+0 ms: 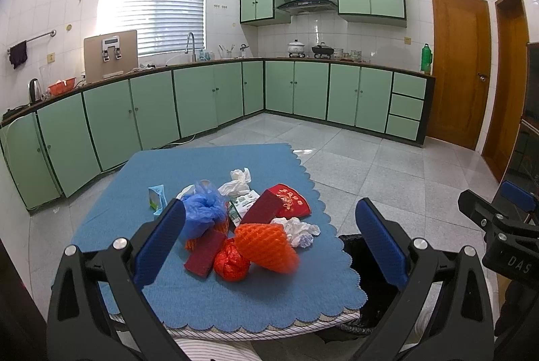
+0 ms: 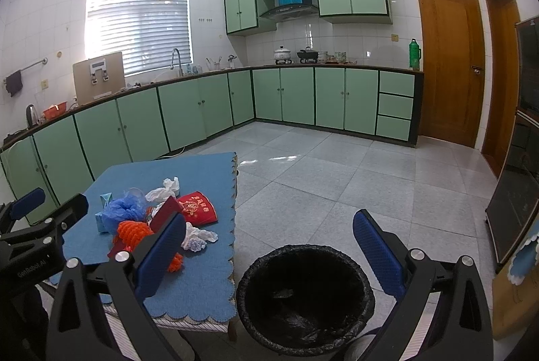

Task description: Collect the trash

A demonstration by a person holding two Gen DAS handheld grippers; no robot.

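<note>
A pile of trash lies on a small table with a blue cloth [image 1: 276, 293]: an orange foam net [image 1: 266, 246], a red crumpled bag [image 1: 231, 263], a blue plastic bag [image 1: 203, 209], white tissues [image 1: 298, 231], a red envelope [image 1: 289, 201] and dark red pads [image 1: 206, 254]. My left gripper [image 1: 269, 234] is open and empty, held above the near side of the pile. My right gripper [image 2: 269, 241] is open and empty above a black-lined trash bin [image 2: 305, 297] that stands on the floor right of the table.
Green kitchen cabinets [image 1: 202, 98] run along the far walls. Wooden doors [image 1: 458, 67] are at the right. A tiled floor [image 2: 337, 179] lies beyond the table. A dark cabinet [image 2: 515, 185] stands at the far right.
</note>
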